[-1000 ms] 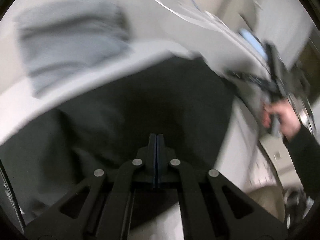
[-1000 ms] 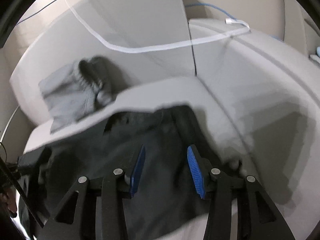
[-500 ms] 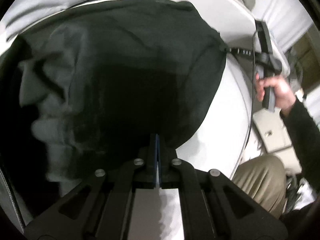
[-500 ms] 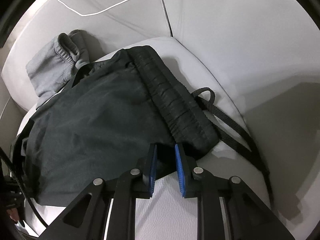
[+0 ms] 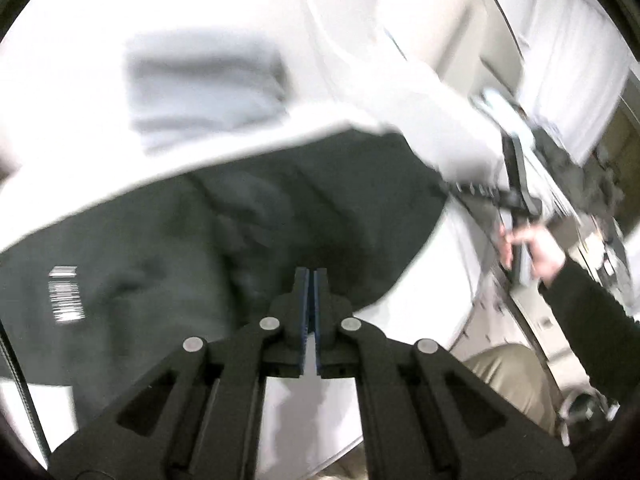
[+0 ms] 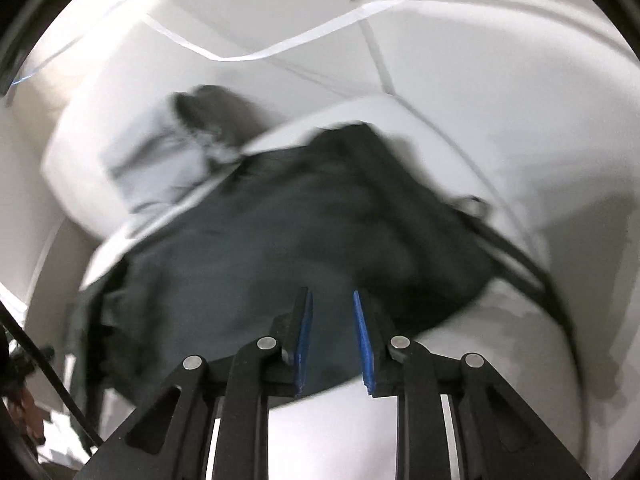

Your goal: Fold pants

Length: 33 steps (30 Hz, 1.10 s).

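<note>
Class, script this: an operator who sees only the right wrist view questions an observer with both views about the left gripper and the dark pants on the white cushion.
Operator: Is the left gripper open?
Observer: No. The left gripper is shut, with its tips over the pants. I cannot tell whether it pinches any cloth.
Operator: Is there any marking on the pants that my view misses?
Observer: Yes. In the left wrist view a white striped label shows on their left part.

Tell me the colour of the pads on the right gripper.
Blue pads, seen best in the right wrist view.
</note>
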Each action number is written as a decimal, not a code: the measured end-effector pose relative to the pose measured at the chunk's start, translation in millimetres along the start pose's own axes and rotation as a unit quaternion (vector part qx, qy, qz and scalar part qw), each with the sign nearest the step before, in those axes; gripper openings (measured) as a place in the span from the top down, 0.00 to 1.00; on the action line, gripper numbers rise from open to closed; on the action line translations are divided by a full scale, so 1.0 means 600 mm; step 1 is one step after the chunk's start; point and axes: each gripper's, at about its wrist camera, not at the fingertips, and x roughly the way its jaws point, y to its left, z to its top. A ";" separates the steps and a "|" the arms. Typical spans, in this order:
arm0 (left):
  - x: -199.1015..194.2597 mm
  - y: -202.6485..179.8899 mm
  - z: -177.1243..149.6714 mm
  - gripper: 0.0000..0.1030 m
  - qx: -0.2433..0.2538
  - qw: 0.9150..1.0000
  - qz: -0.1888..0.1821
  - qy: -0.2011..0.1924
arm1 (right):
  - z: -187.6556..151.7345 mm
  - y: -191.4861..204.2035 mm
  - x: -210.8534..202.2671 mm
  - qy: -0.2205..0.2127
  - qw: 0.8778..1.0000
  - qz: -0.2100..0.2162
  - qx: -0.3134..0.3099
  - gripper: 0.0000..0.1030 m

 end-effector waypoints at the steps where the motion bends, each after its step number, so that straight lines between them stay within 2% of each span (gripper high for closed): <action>1: -0.037 0.016 -0.004 0.94 0.000 1.000 0.020 -0.013 | 0.002 0.025 -0.003 0.001 1.000 0.023 -0.008 0.72; 2: -0.076 0.028 -0.014 0.74 0.003 0.998 0.050 -0.024 | 0.004 0.056 -0.004 0.004 0.998 0.053 -0.016 0.68; 3: -0.097 0.035 -0.024 0.56 0.005 0.997 0.069 -0.026 | 0.002 0.077 -0.007 0.006 0.997 0.078 -0.020 0.53; 4: -0.122 0.044 -0.036 0.18 0.005 0.995 0.097 -0.026 | 0.001 0.100 -0.007 0.009 0.994 0.103 -0.022 0.35; 5: -0.141 0.050 -0.047 0.08 0.005 0.993 0.113 -0.030 | 0.000 0.127 -0.002 0.015 0.991 0.131 -0.025 0.27; 6: -0.161 0.053 -0.064 0.08 0.012 0.991 0.126 -0.033 | -0.003 0.168 0.006 0.026 0.984 0.171 -0.031 0.22; 7: -0.173 0.056 -0.077 0.08 0.025 0.990 0.137 -0.025 | -0.008 0.201 0.014 0.036 0.980 0.194 -0.036 0.22; 9: -0.178 0.050 -0.108 0.08 0.065 0.984 0.163 0.010 | -0.019 0.271 0.040 0.065 0.968 0.235 -0.051 0.22; 11: -0.171 0.043 -0.149 0.08 0.106 0.978 0.174 0.050 | -0.029 0.336 0.075 0.096 0.960 0.255 -0.065 0.22; 13: -0.153 0.037 -0.184 0.08 0.127 0.972 0.175 0.091 | -0.036 0.385 0.108 0.124 0.955 0.260 -0.073 0.22; 15: -0.126 0.026 -0.236 0.08 0.158 0.962 0.178 0.135 | -0.044 0.432 0.147 0.149 0.950 0.262 -0.077 0.22; 18: -0.077 0.005 -0.297 0.08 0.183 0.951 0.174 0.180 | -0.055 0.461 0.187 0.181 0.948 0.251 -0.070 0.22; 19: -0.070 0.003 -0.308 0.21 0.179 0.952 0.169 0.183 | -0.057 0.473 0.197 0.188 0.948 0.246 -0.067 0.22; 20: -0.060 0.002 -0.318 0.24 0.167 0.954 0.162 0.187 | -0.060 0.483 0.209 0.198 0.949 0.237 -0.068 0.22; 23: -0.044 -0.007 -0.340 0.24 0.155 0.956 0.167 0.183 | -0.064 0.499 0.233 0.214 0.950 0.217 -0.069 0.22; 24: -0.034 -0.009 -0.348 0.24 0.156 0.954 0.170 0.190 | -0.064 0.502 0.240 0.218 0.950 0.216 -0.065 0.23; 26: -0.019 -0.018 -0.358 0.24 0.173 0.945 0.187 0.204 | -0.064 0.500 0.250 0.223 0.951 0.205 -0.055 0.24; 29: 0.011 -0.032 -0.388 0.24 0.232 0.908 0.274 0.215 | -0.068 0.492 0.267 0.232 0.950 0.206 -0.037 0.34; 30: 0.017 -0.036 -0.399 0.25 0.243 0.899 0.293 0.215 | -0.070 0.489 0.272 0.237 0.950 0.203 -0.031 0.36; 31: 0.021 -0.041 -0.409 0.38 0.251 0.892 0.309 0.215 | -0.071 0.488 0.274 0.237 0.949 0.206 -0.027 0.43; 32: 0.022 -0.043 -0.416 0.60 0.253 0.890 0.311 0.217 | -0.074 0.484 0.271 0.238 0.947 0.212 -0.027 0.49; 33: 0.020 -0.044 -0.423 0.71 0.248 0.892 0.310 0.217 | -0.076 0.483 0.272 0.240 0.945 0.219 -0.030 0.65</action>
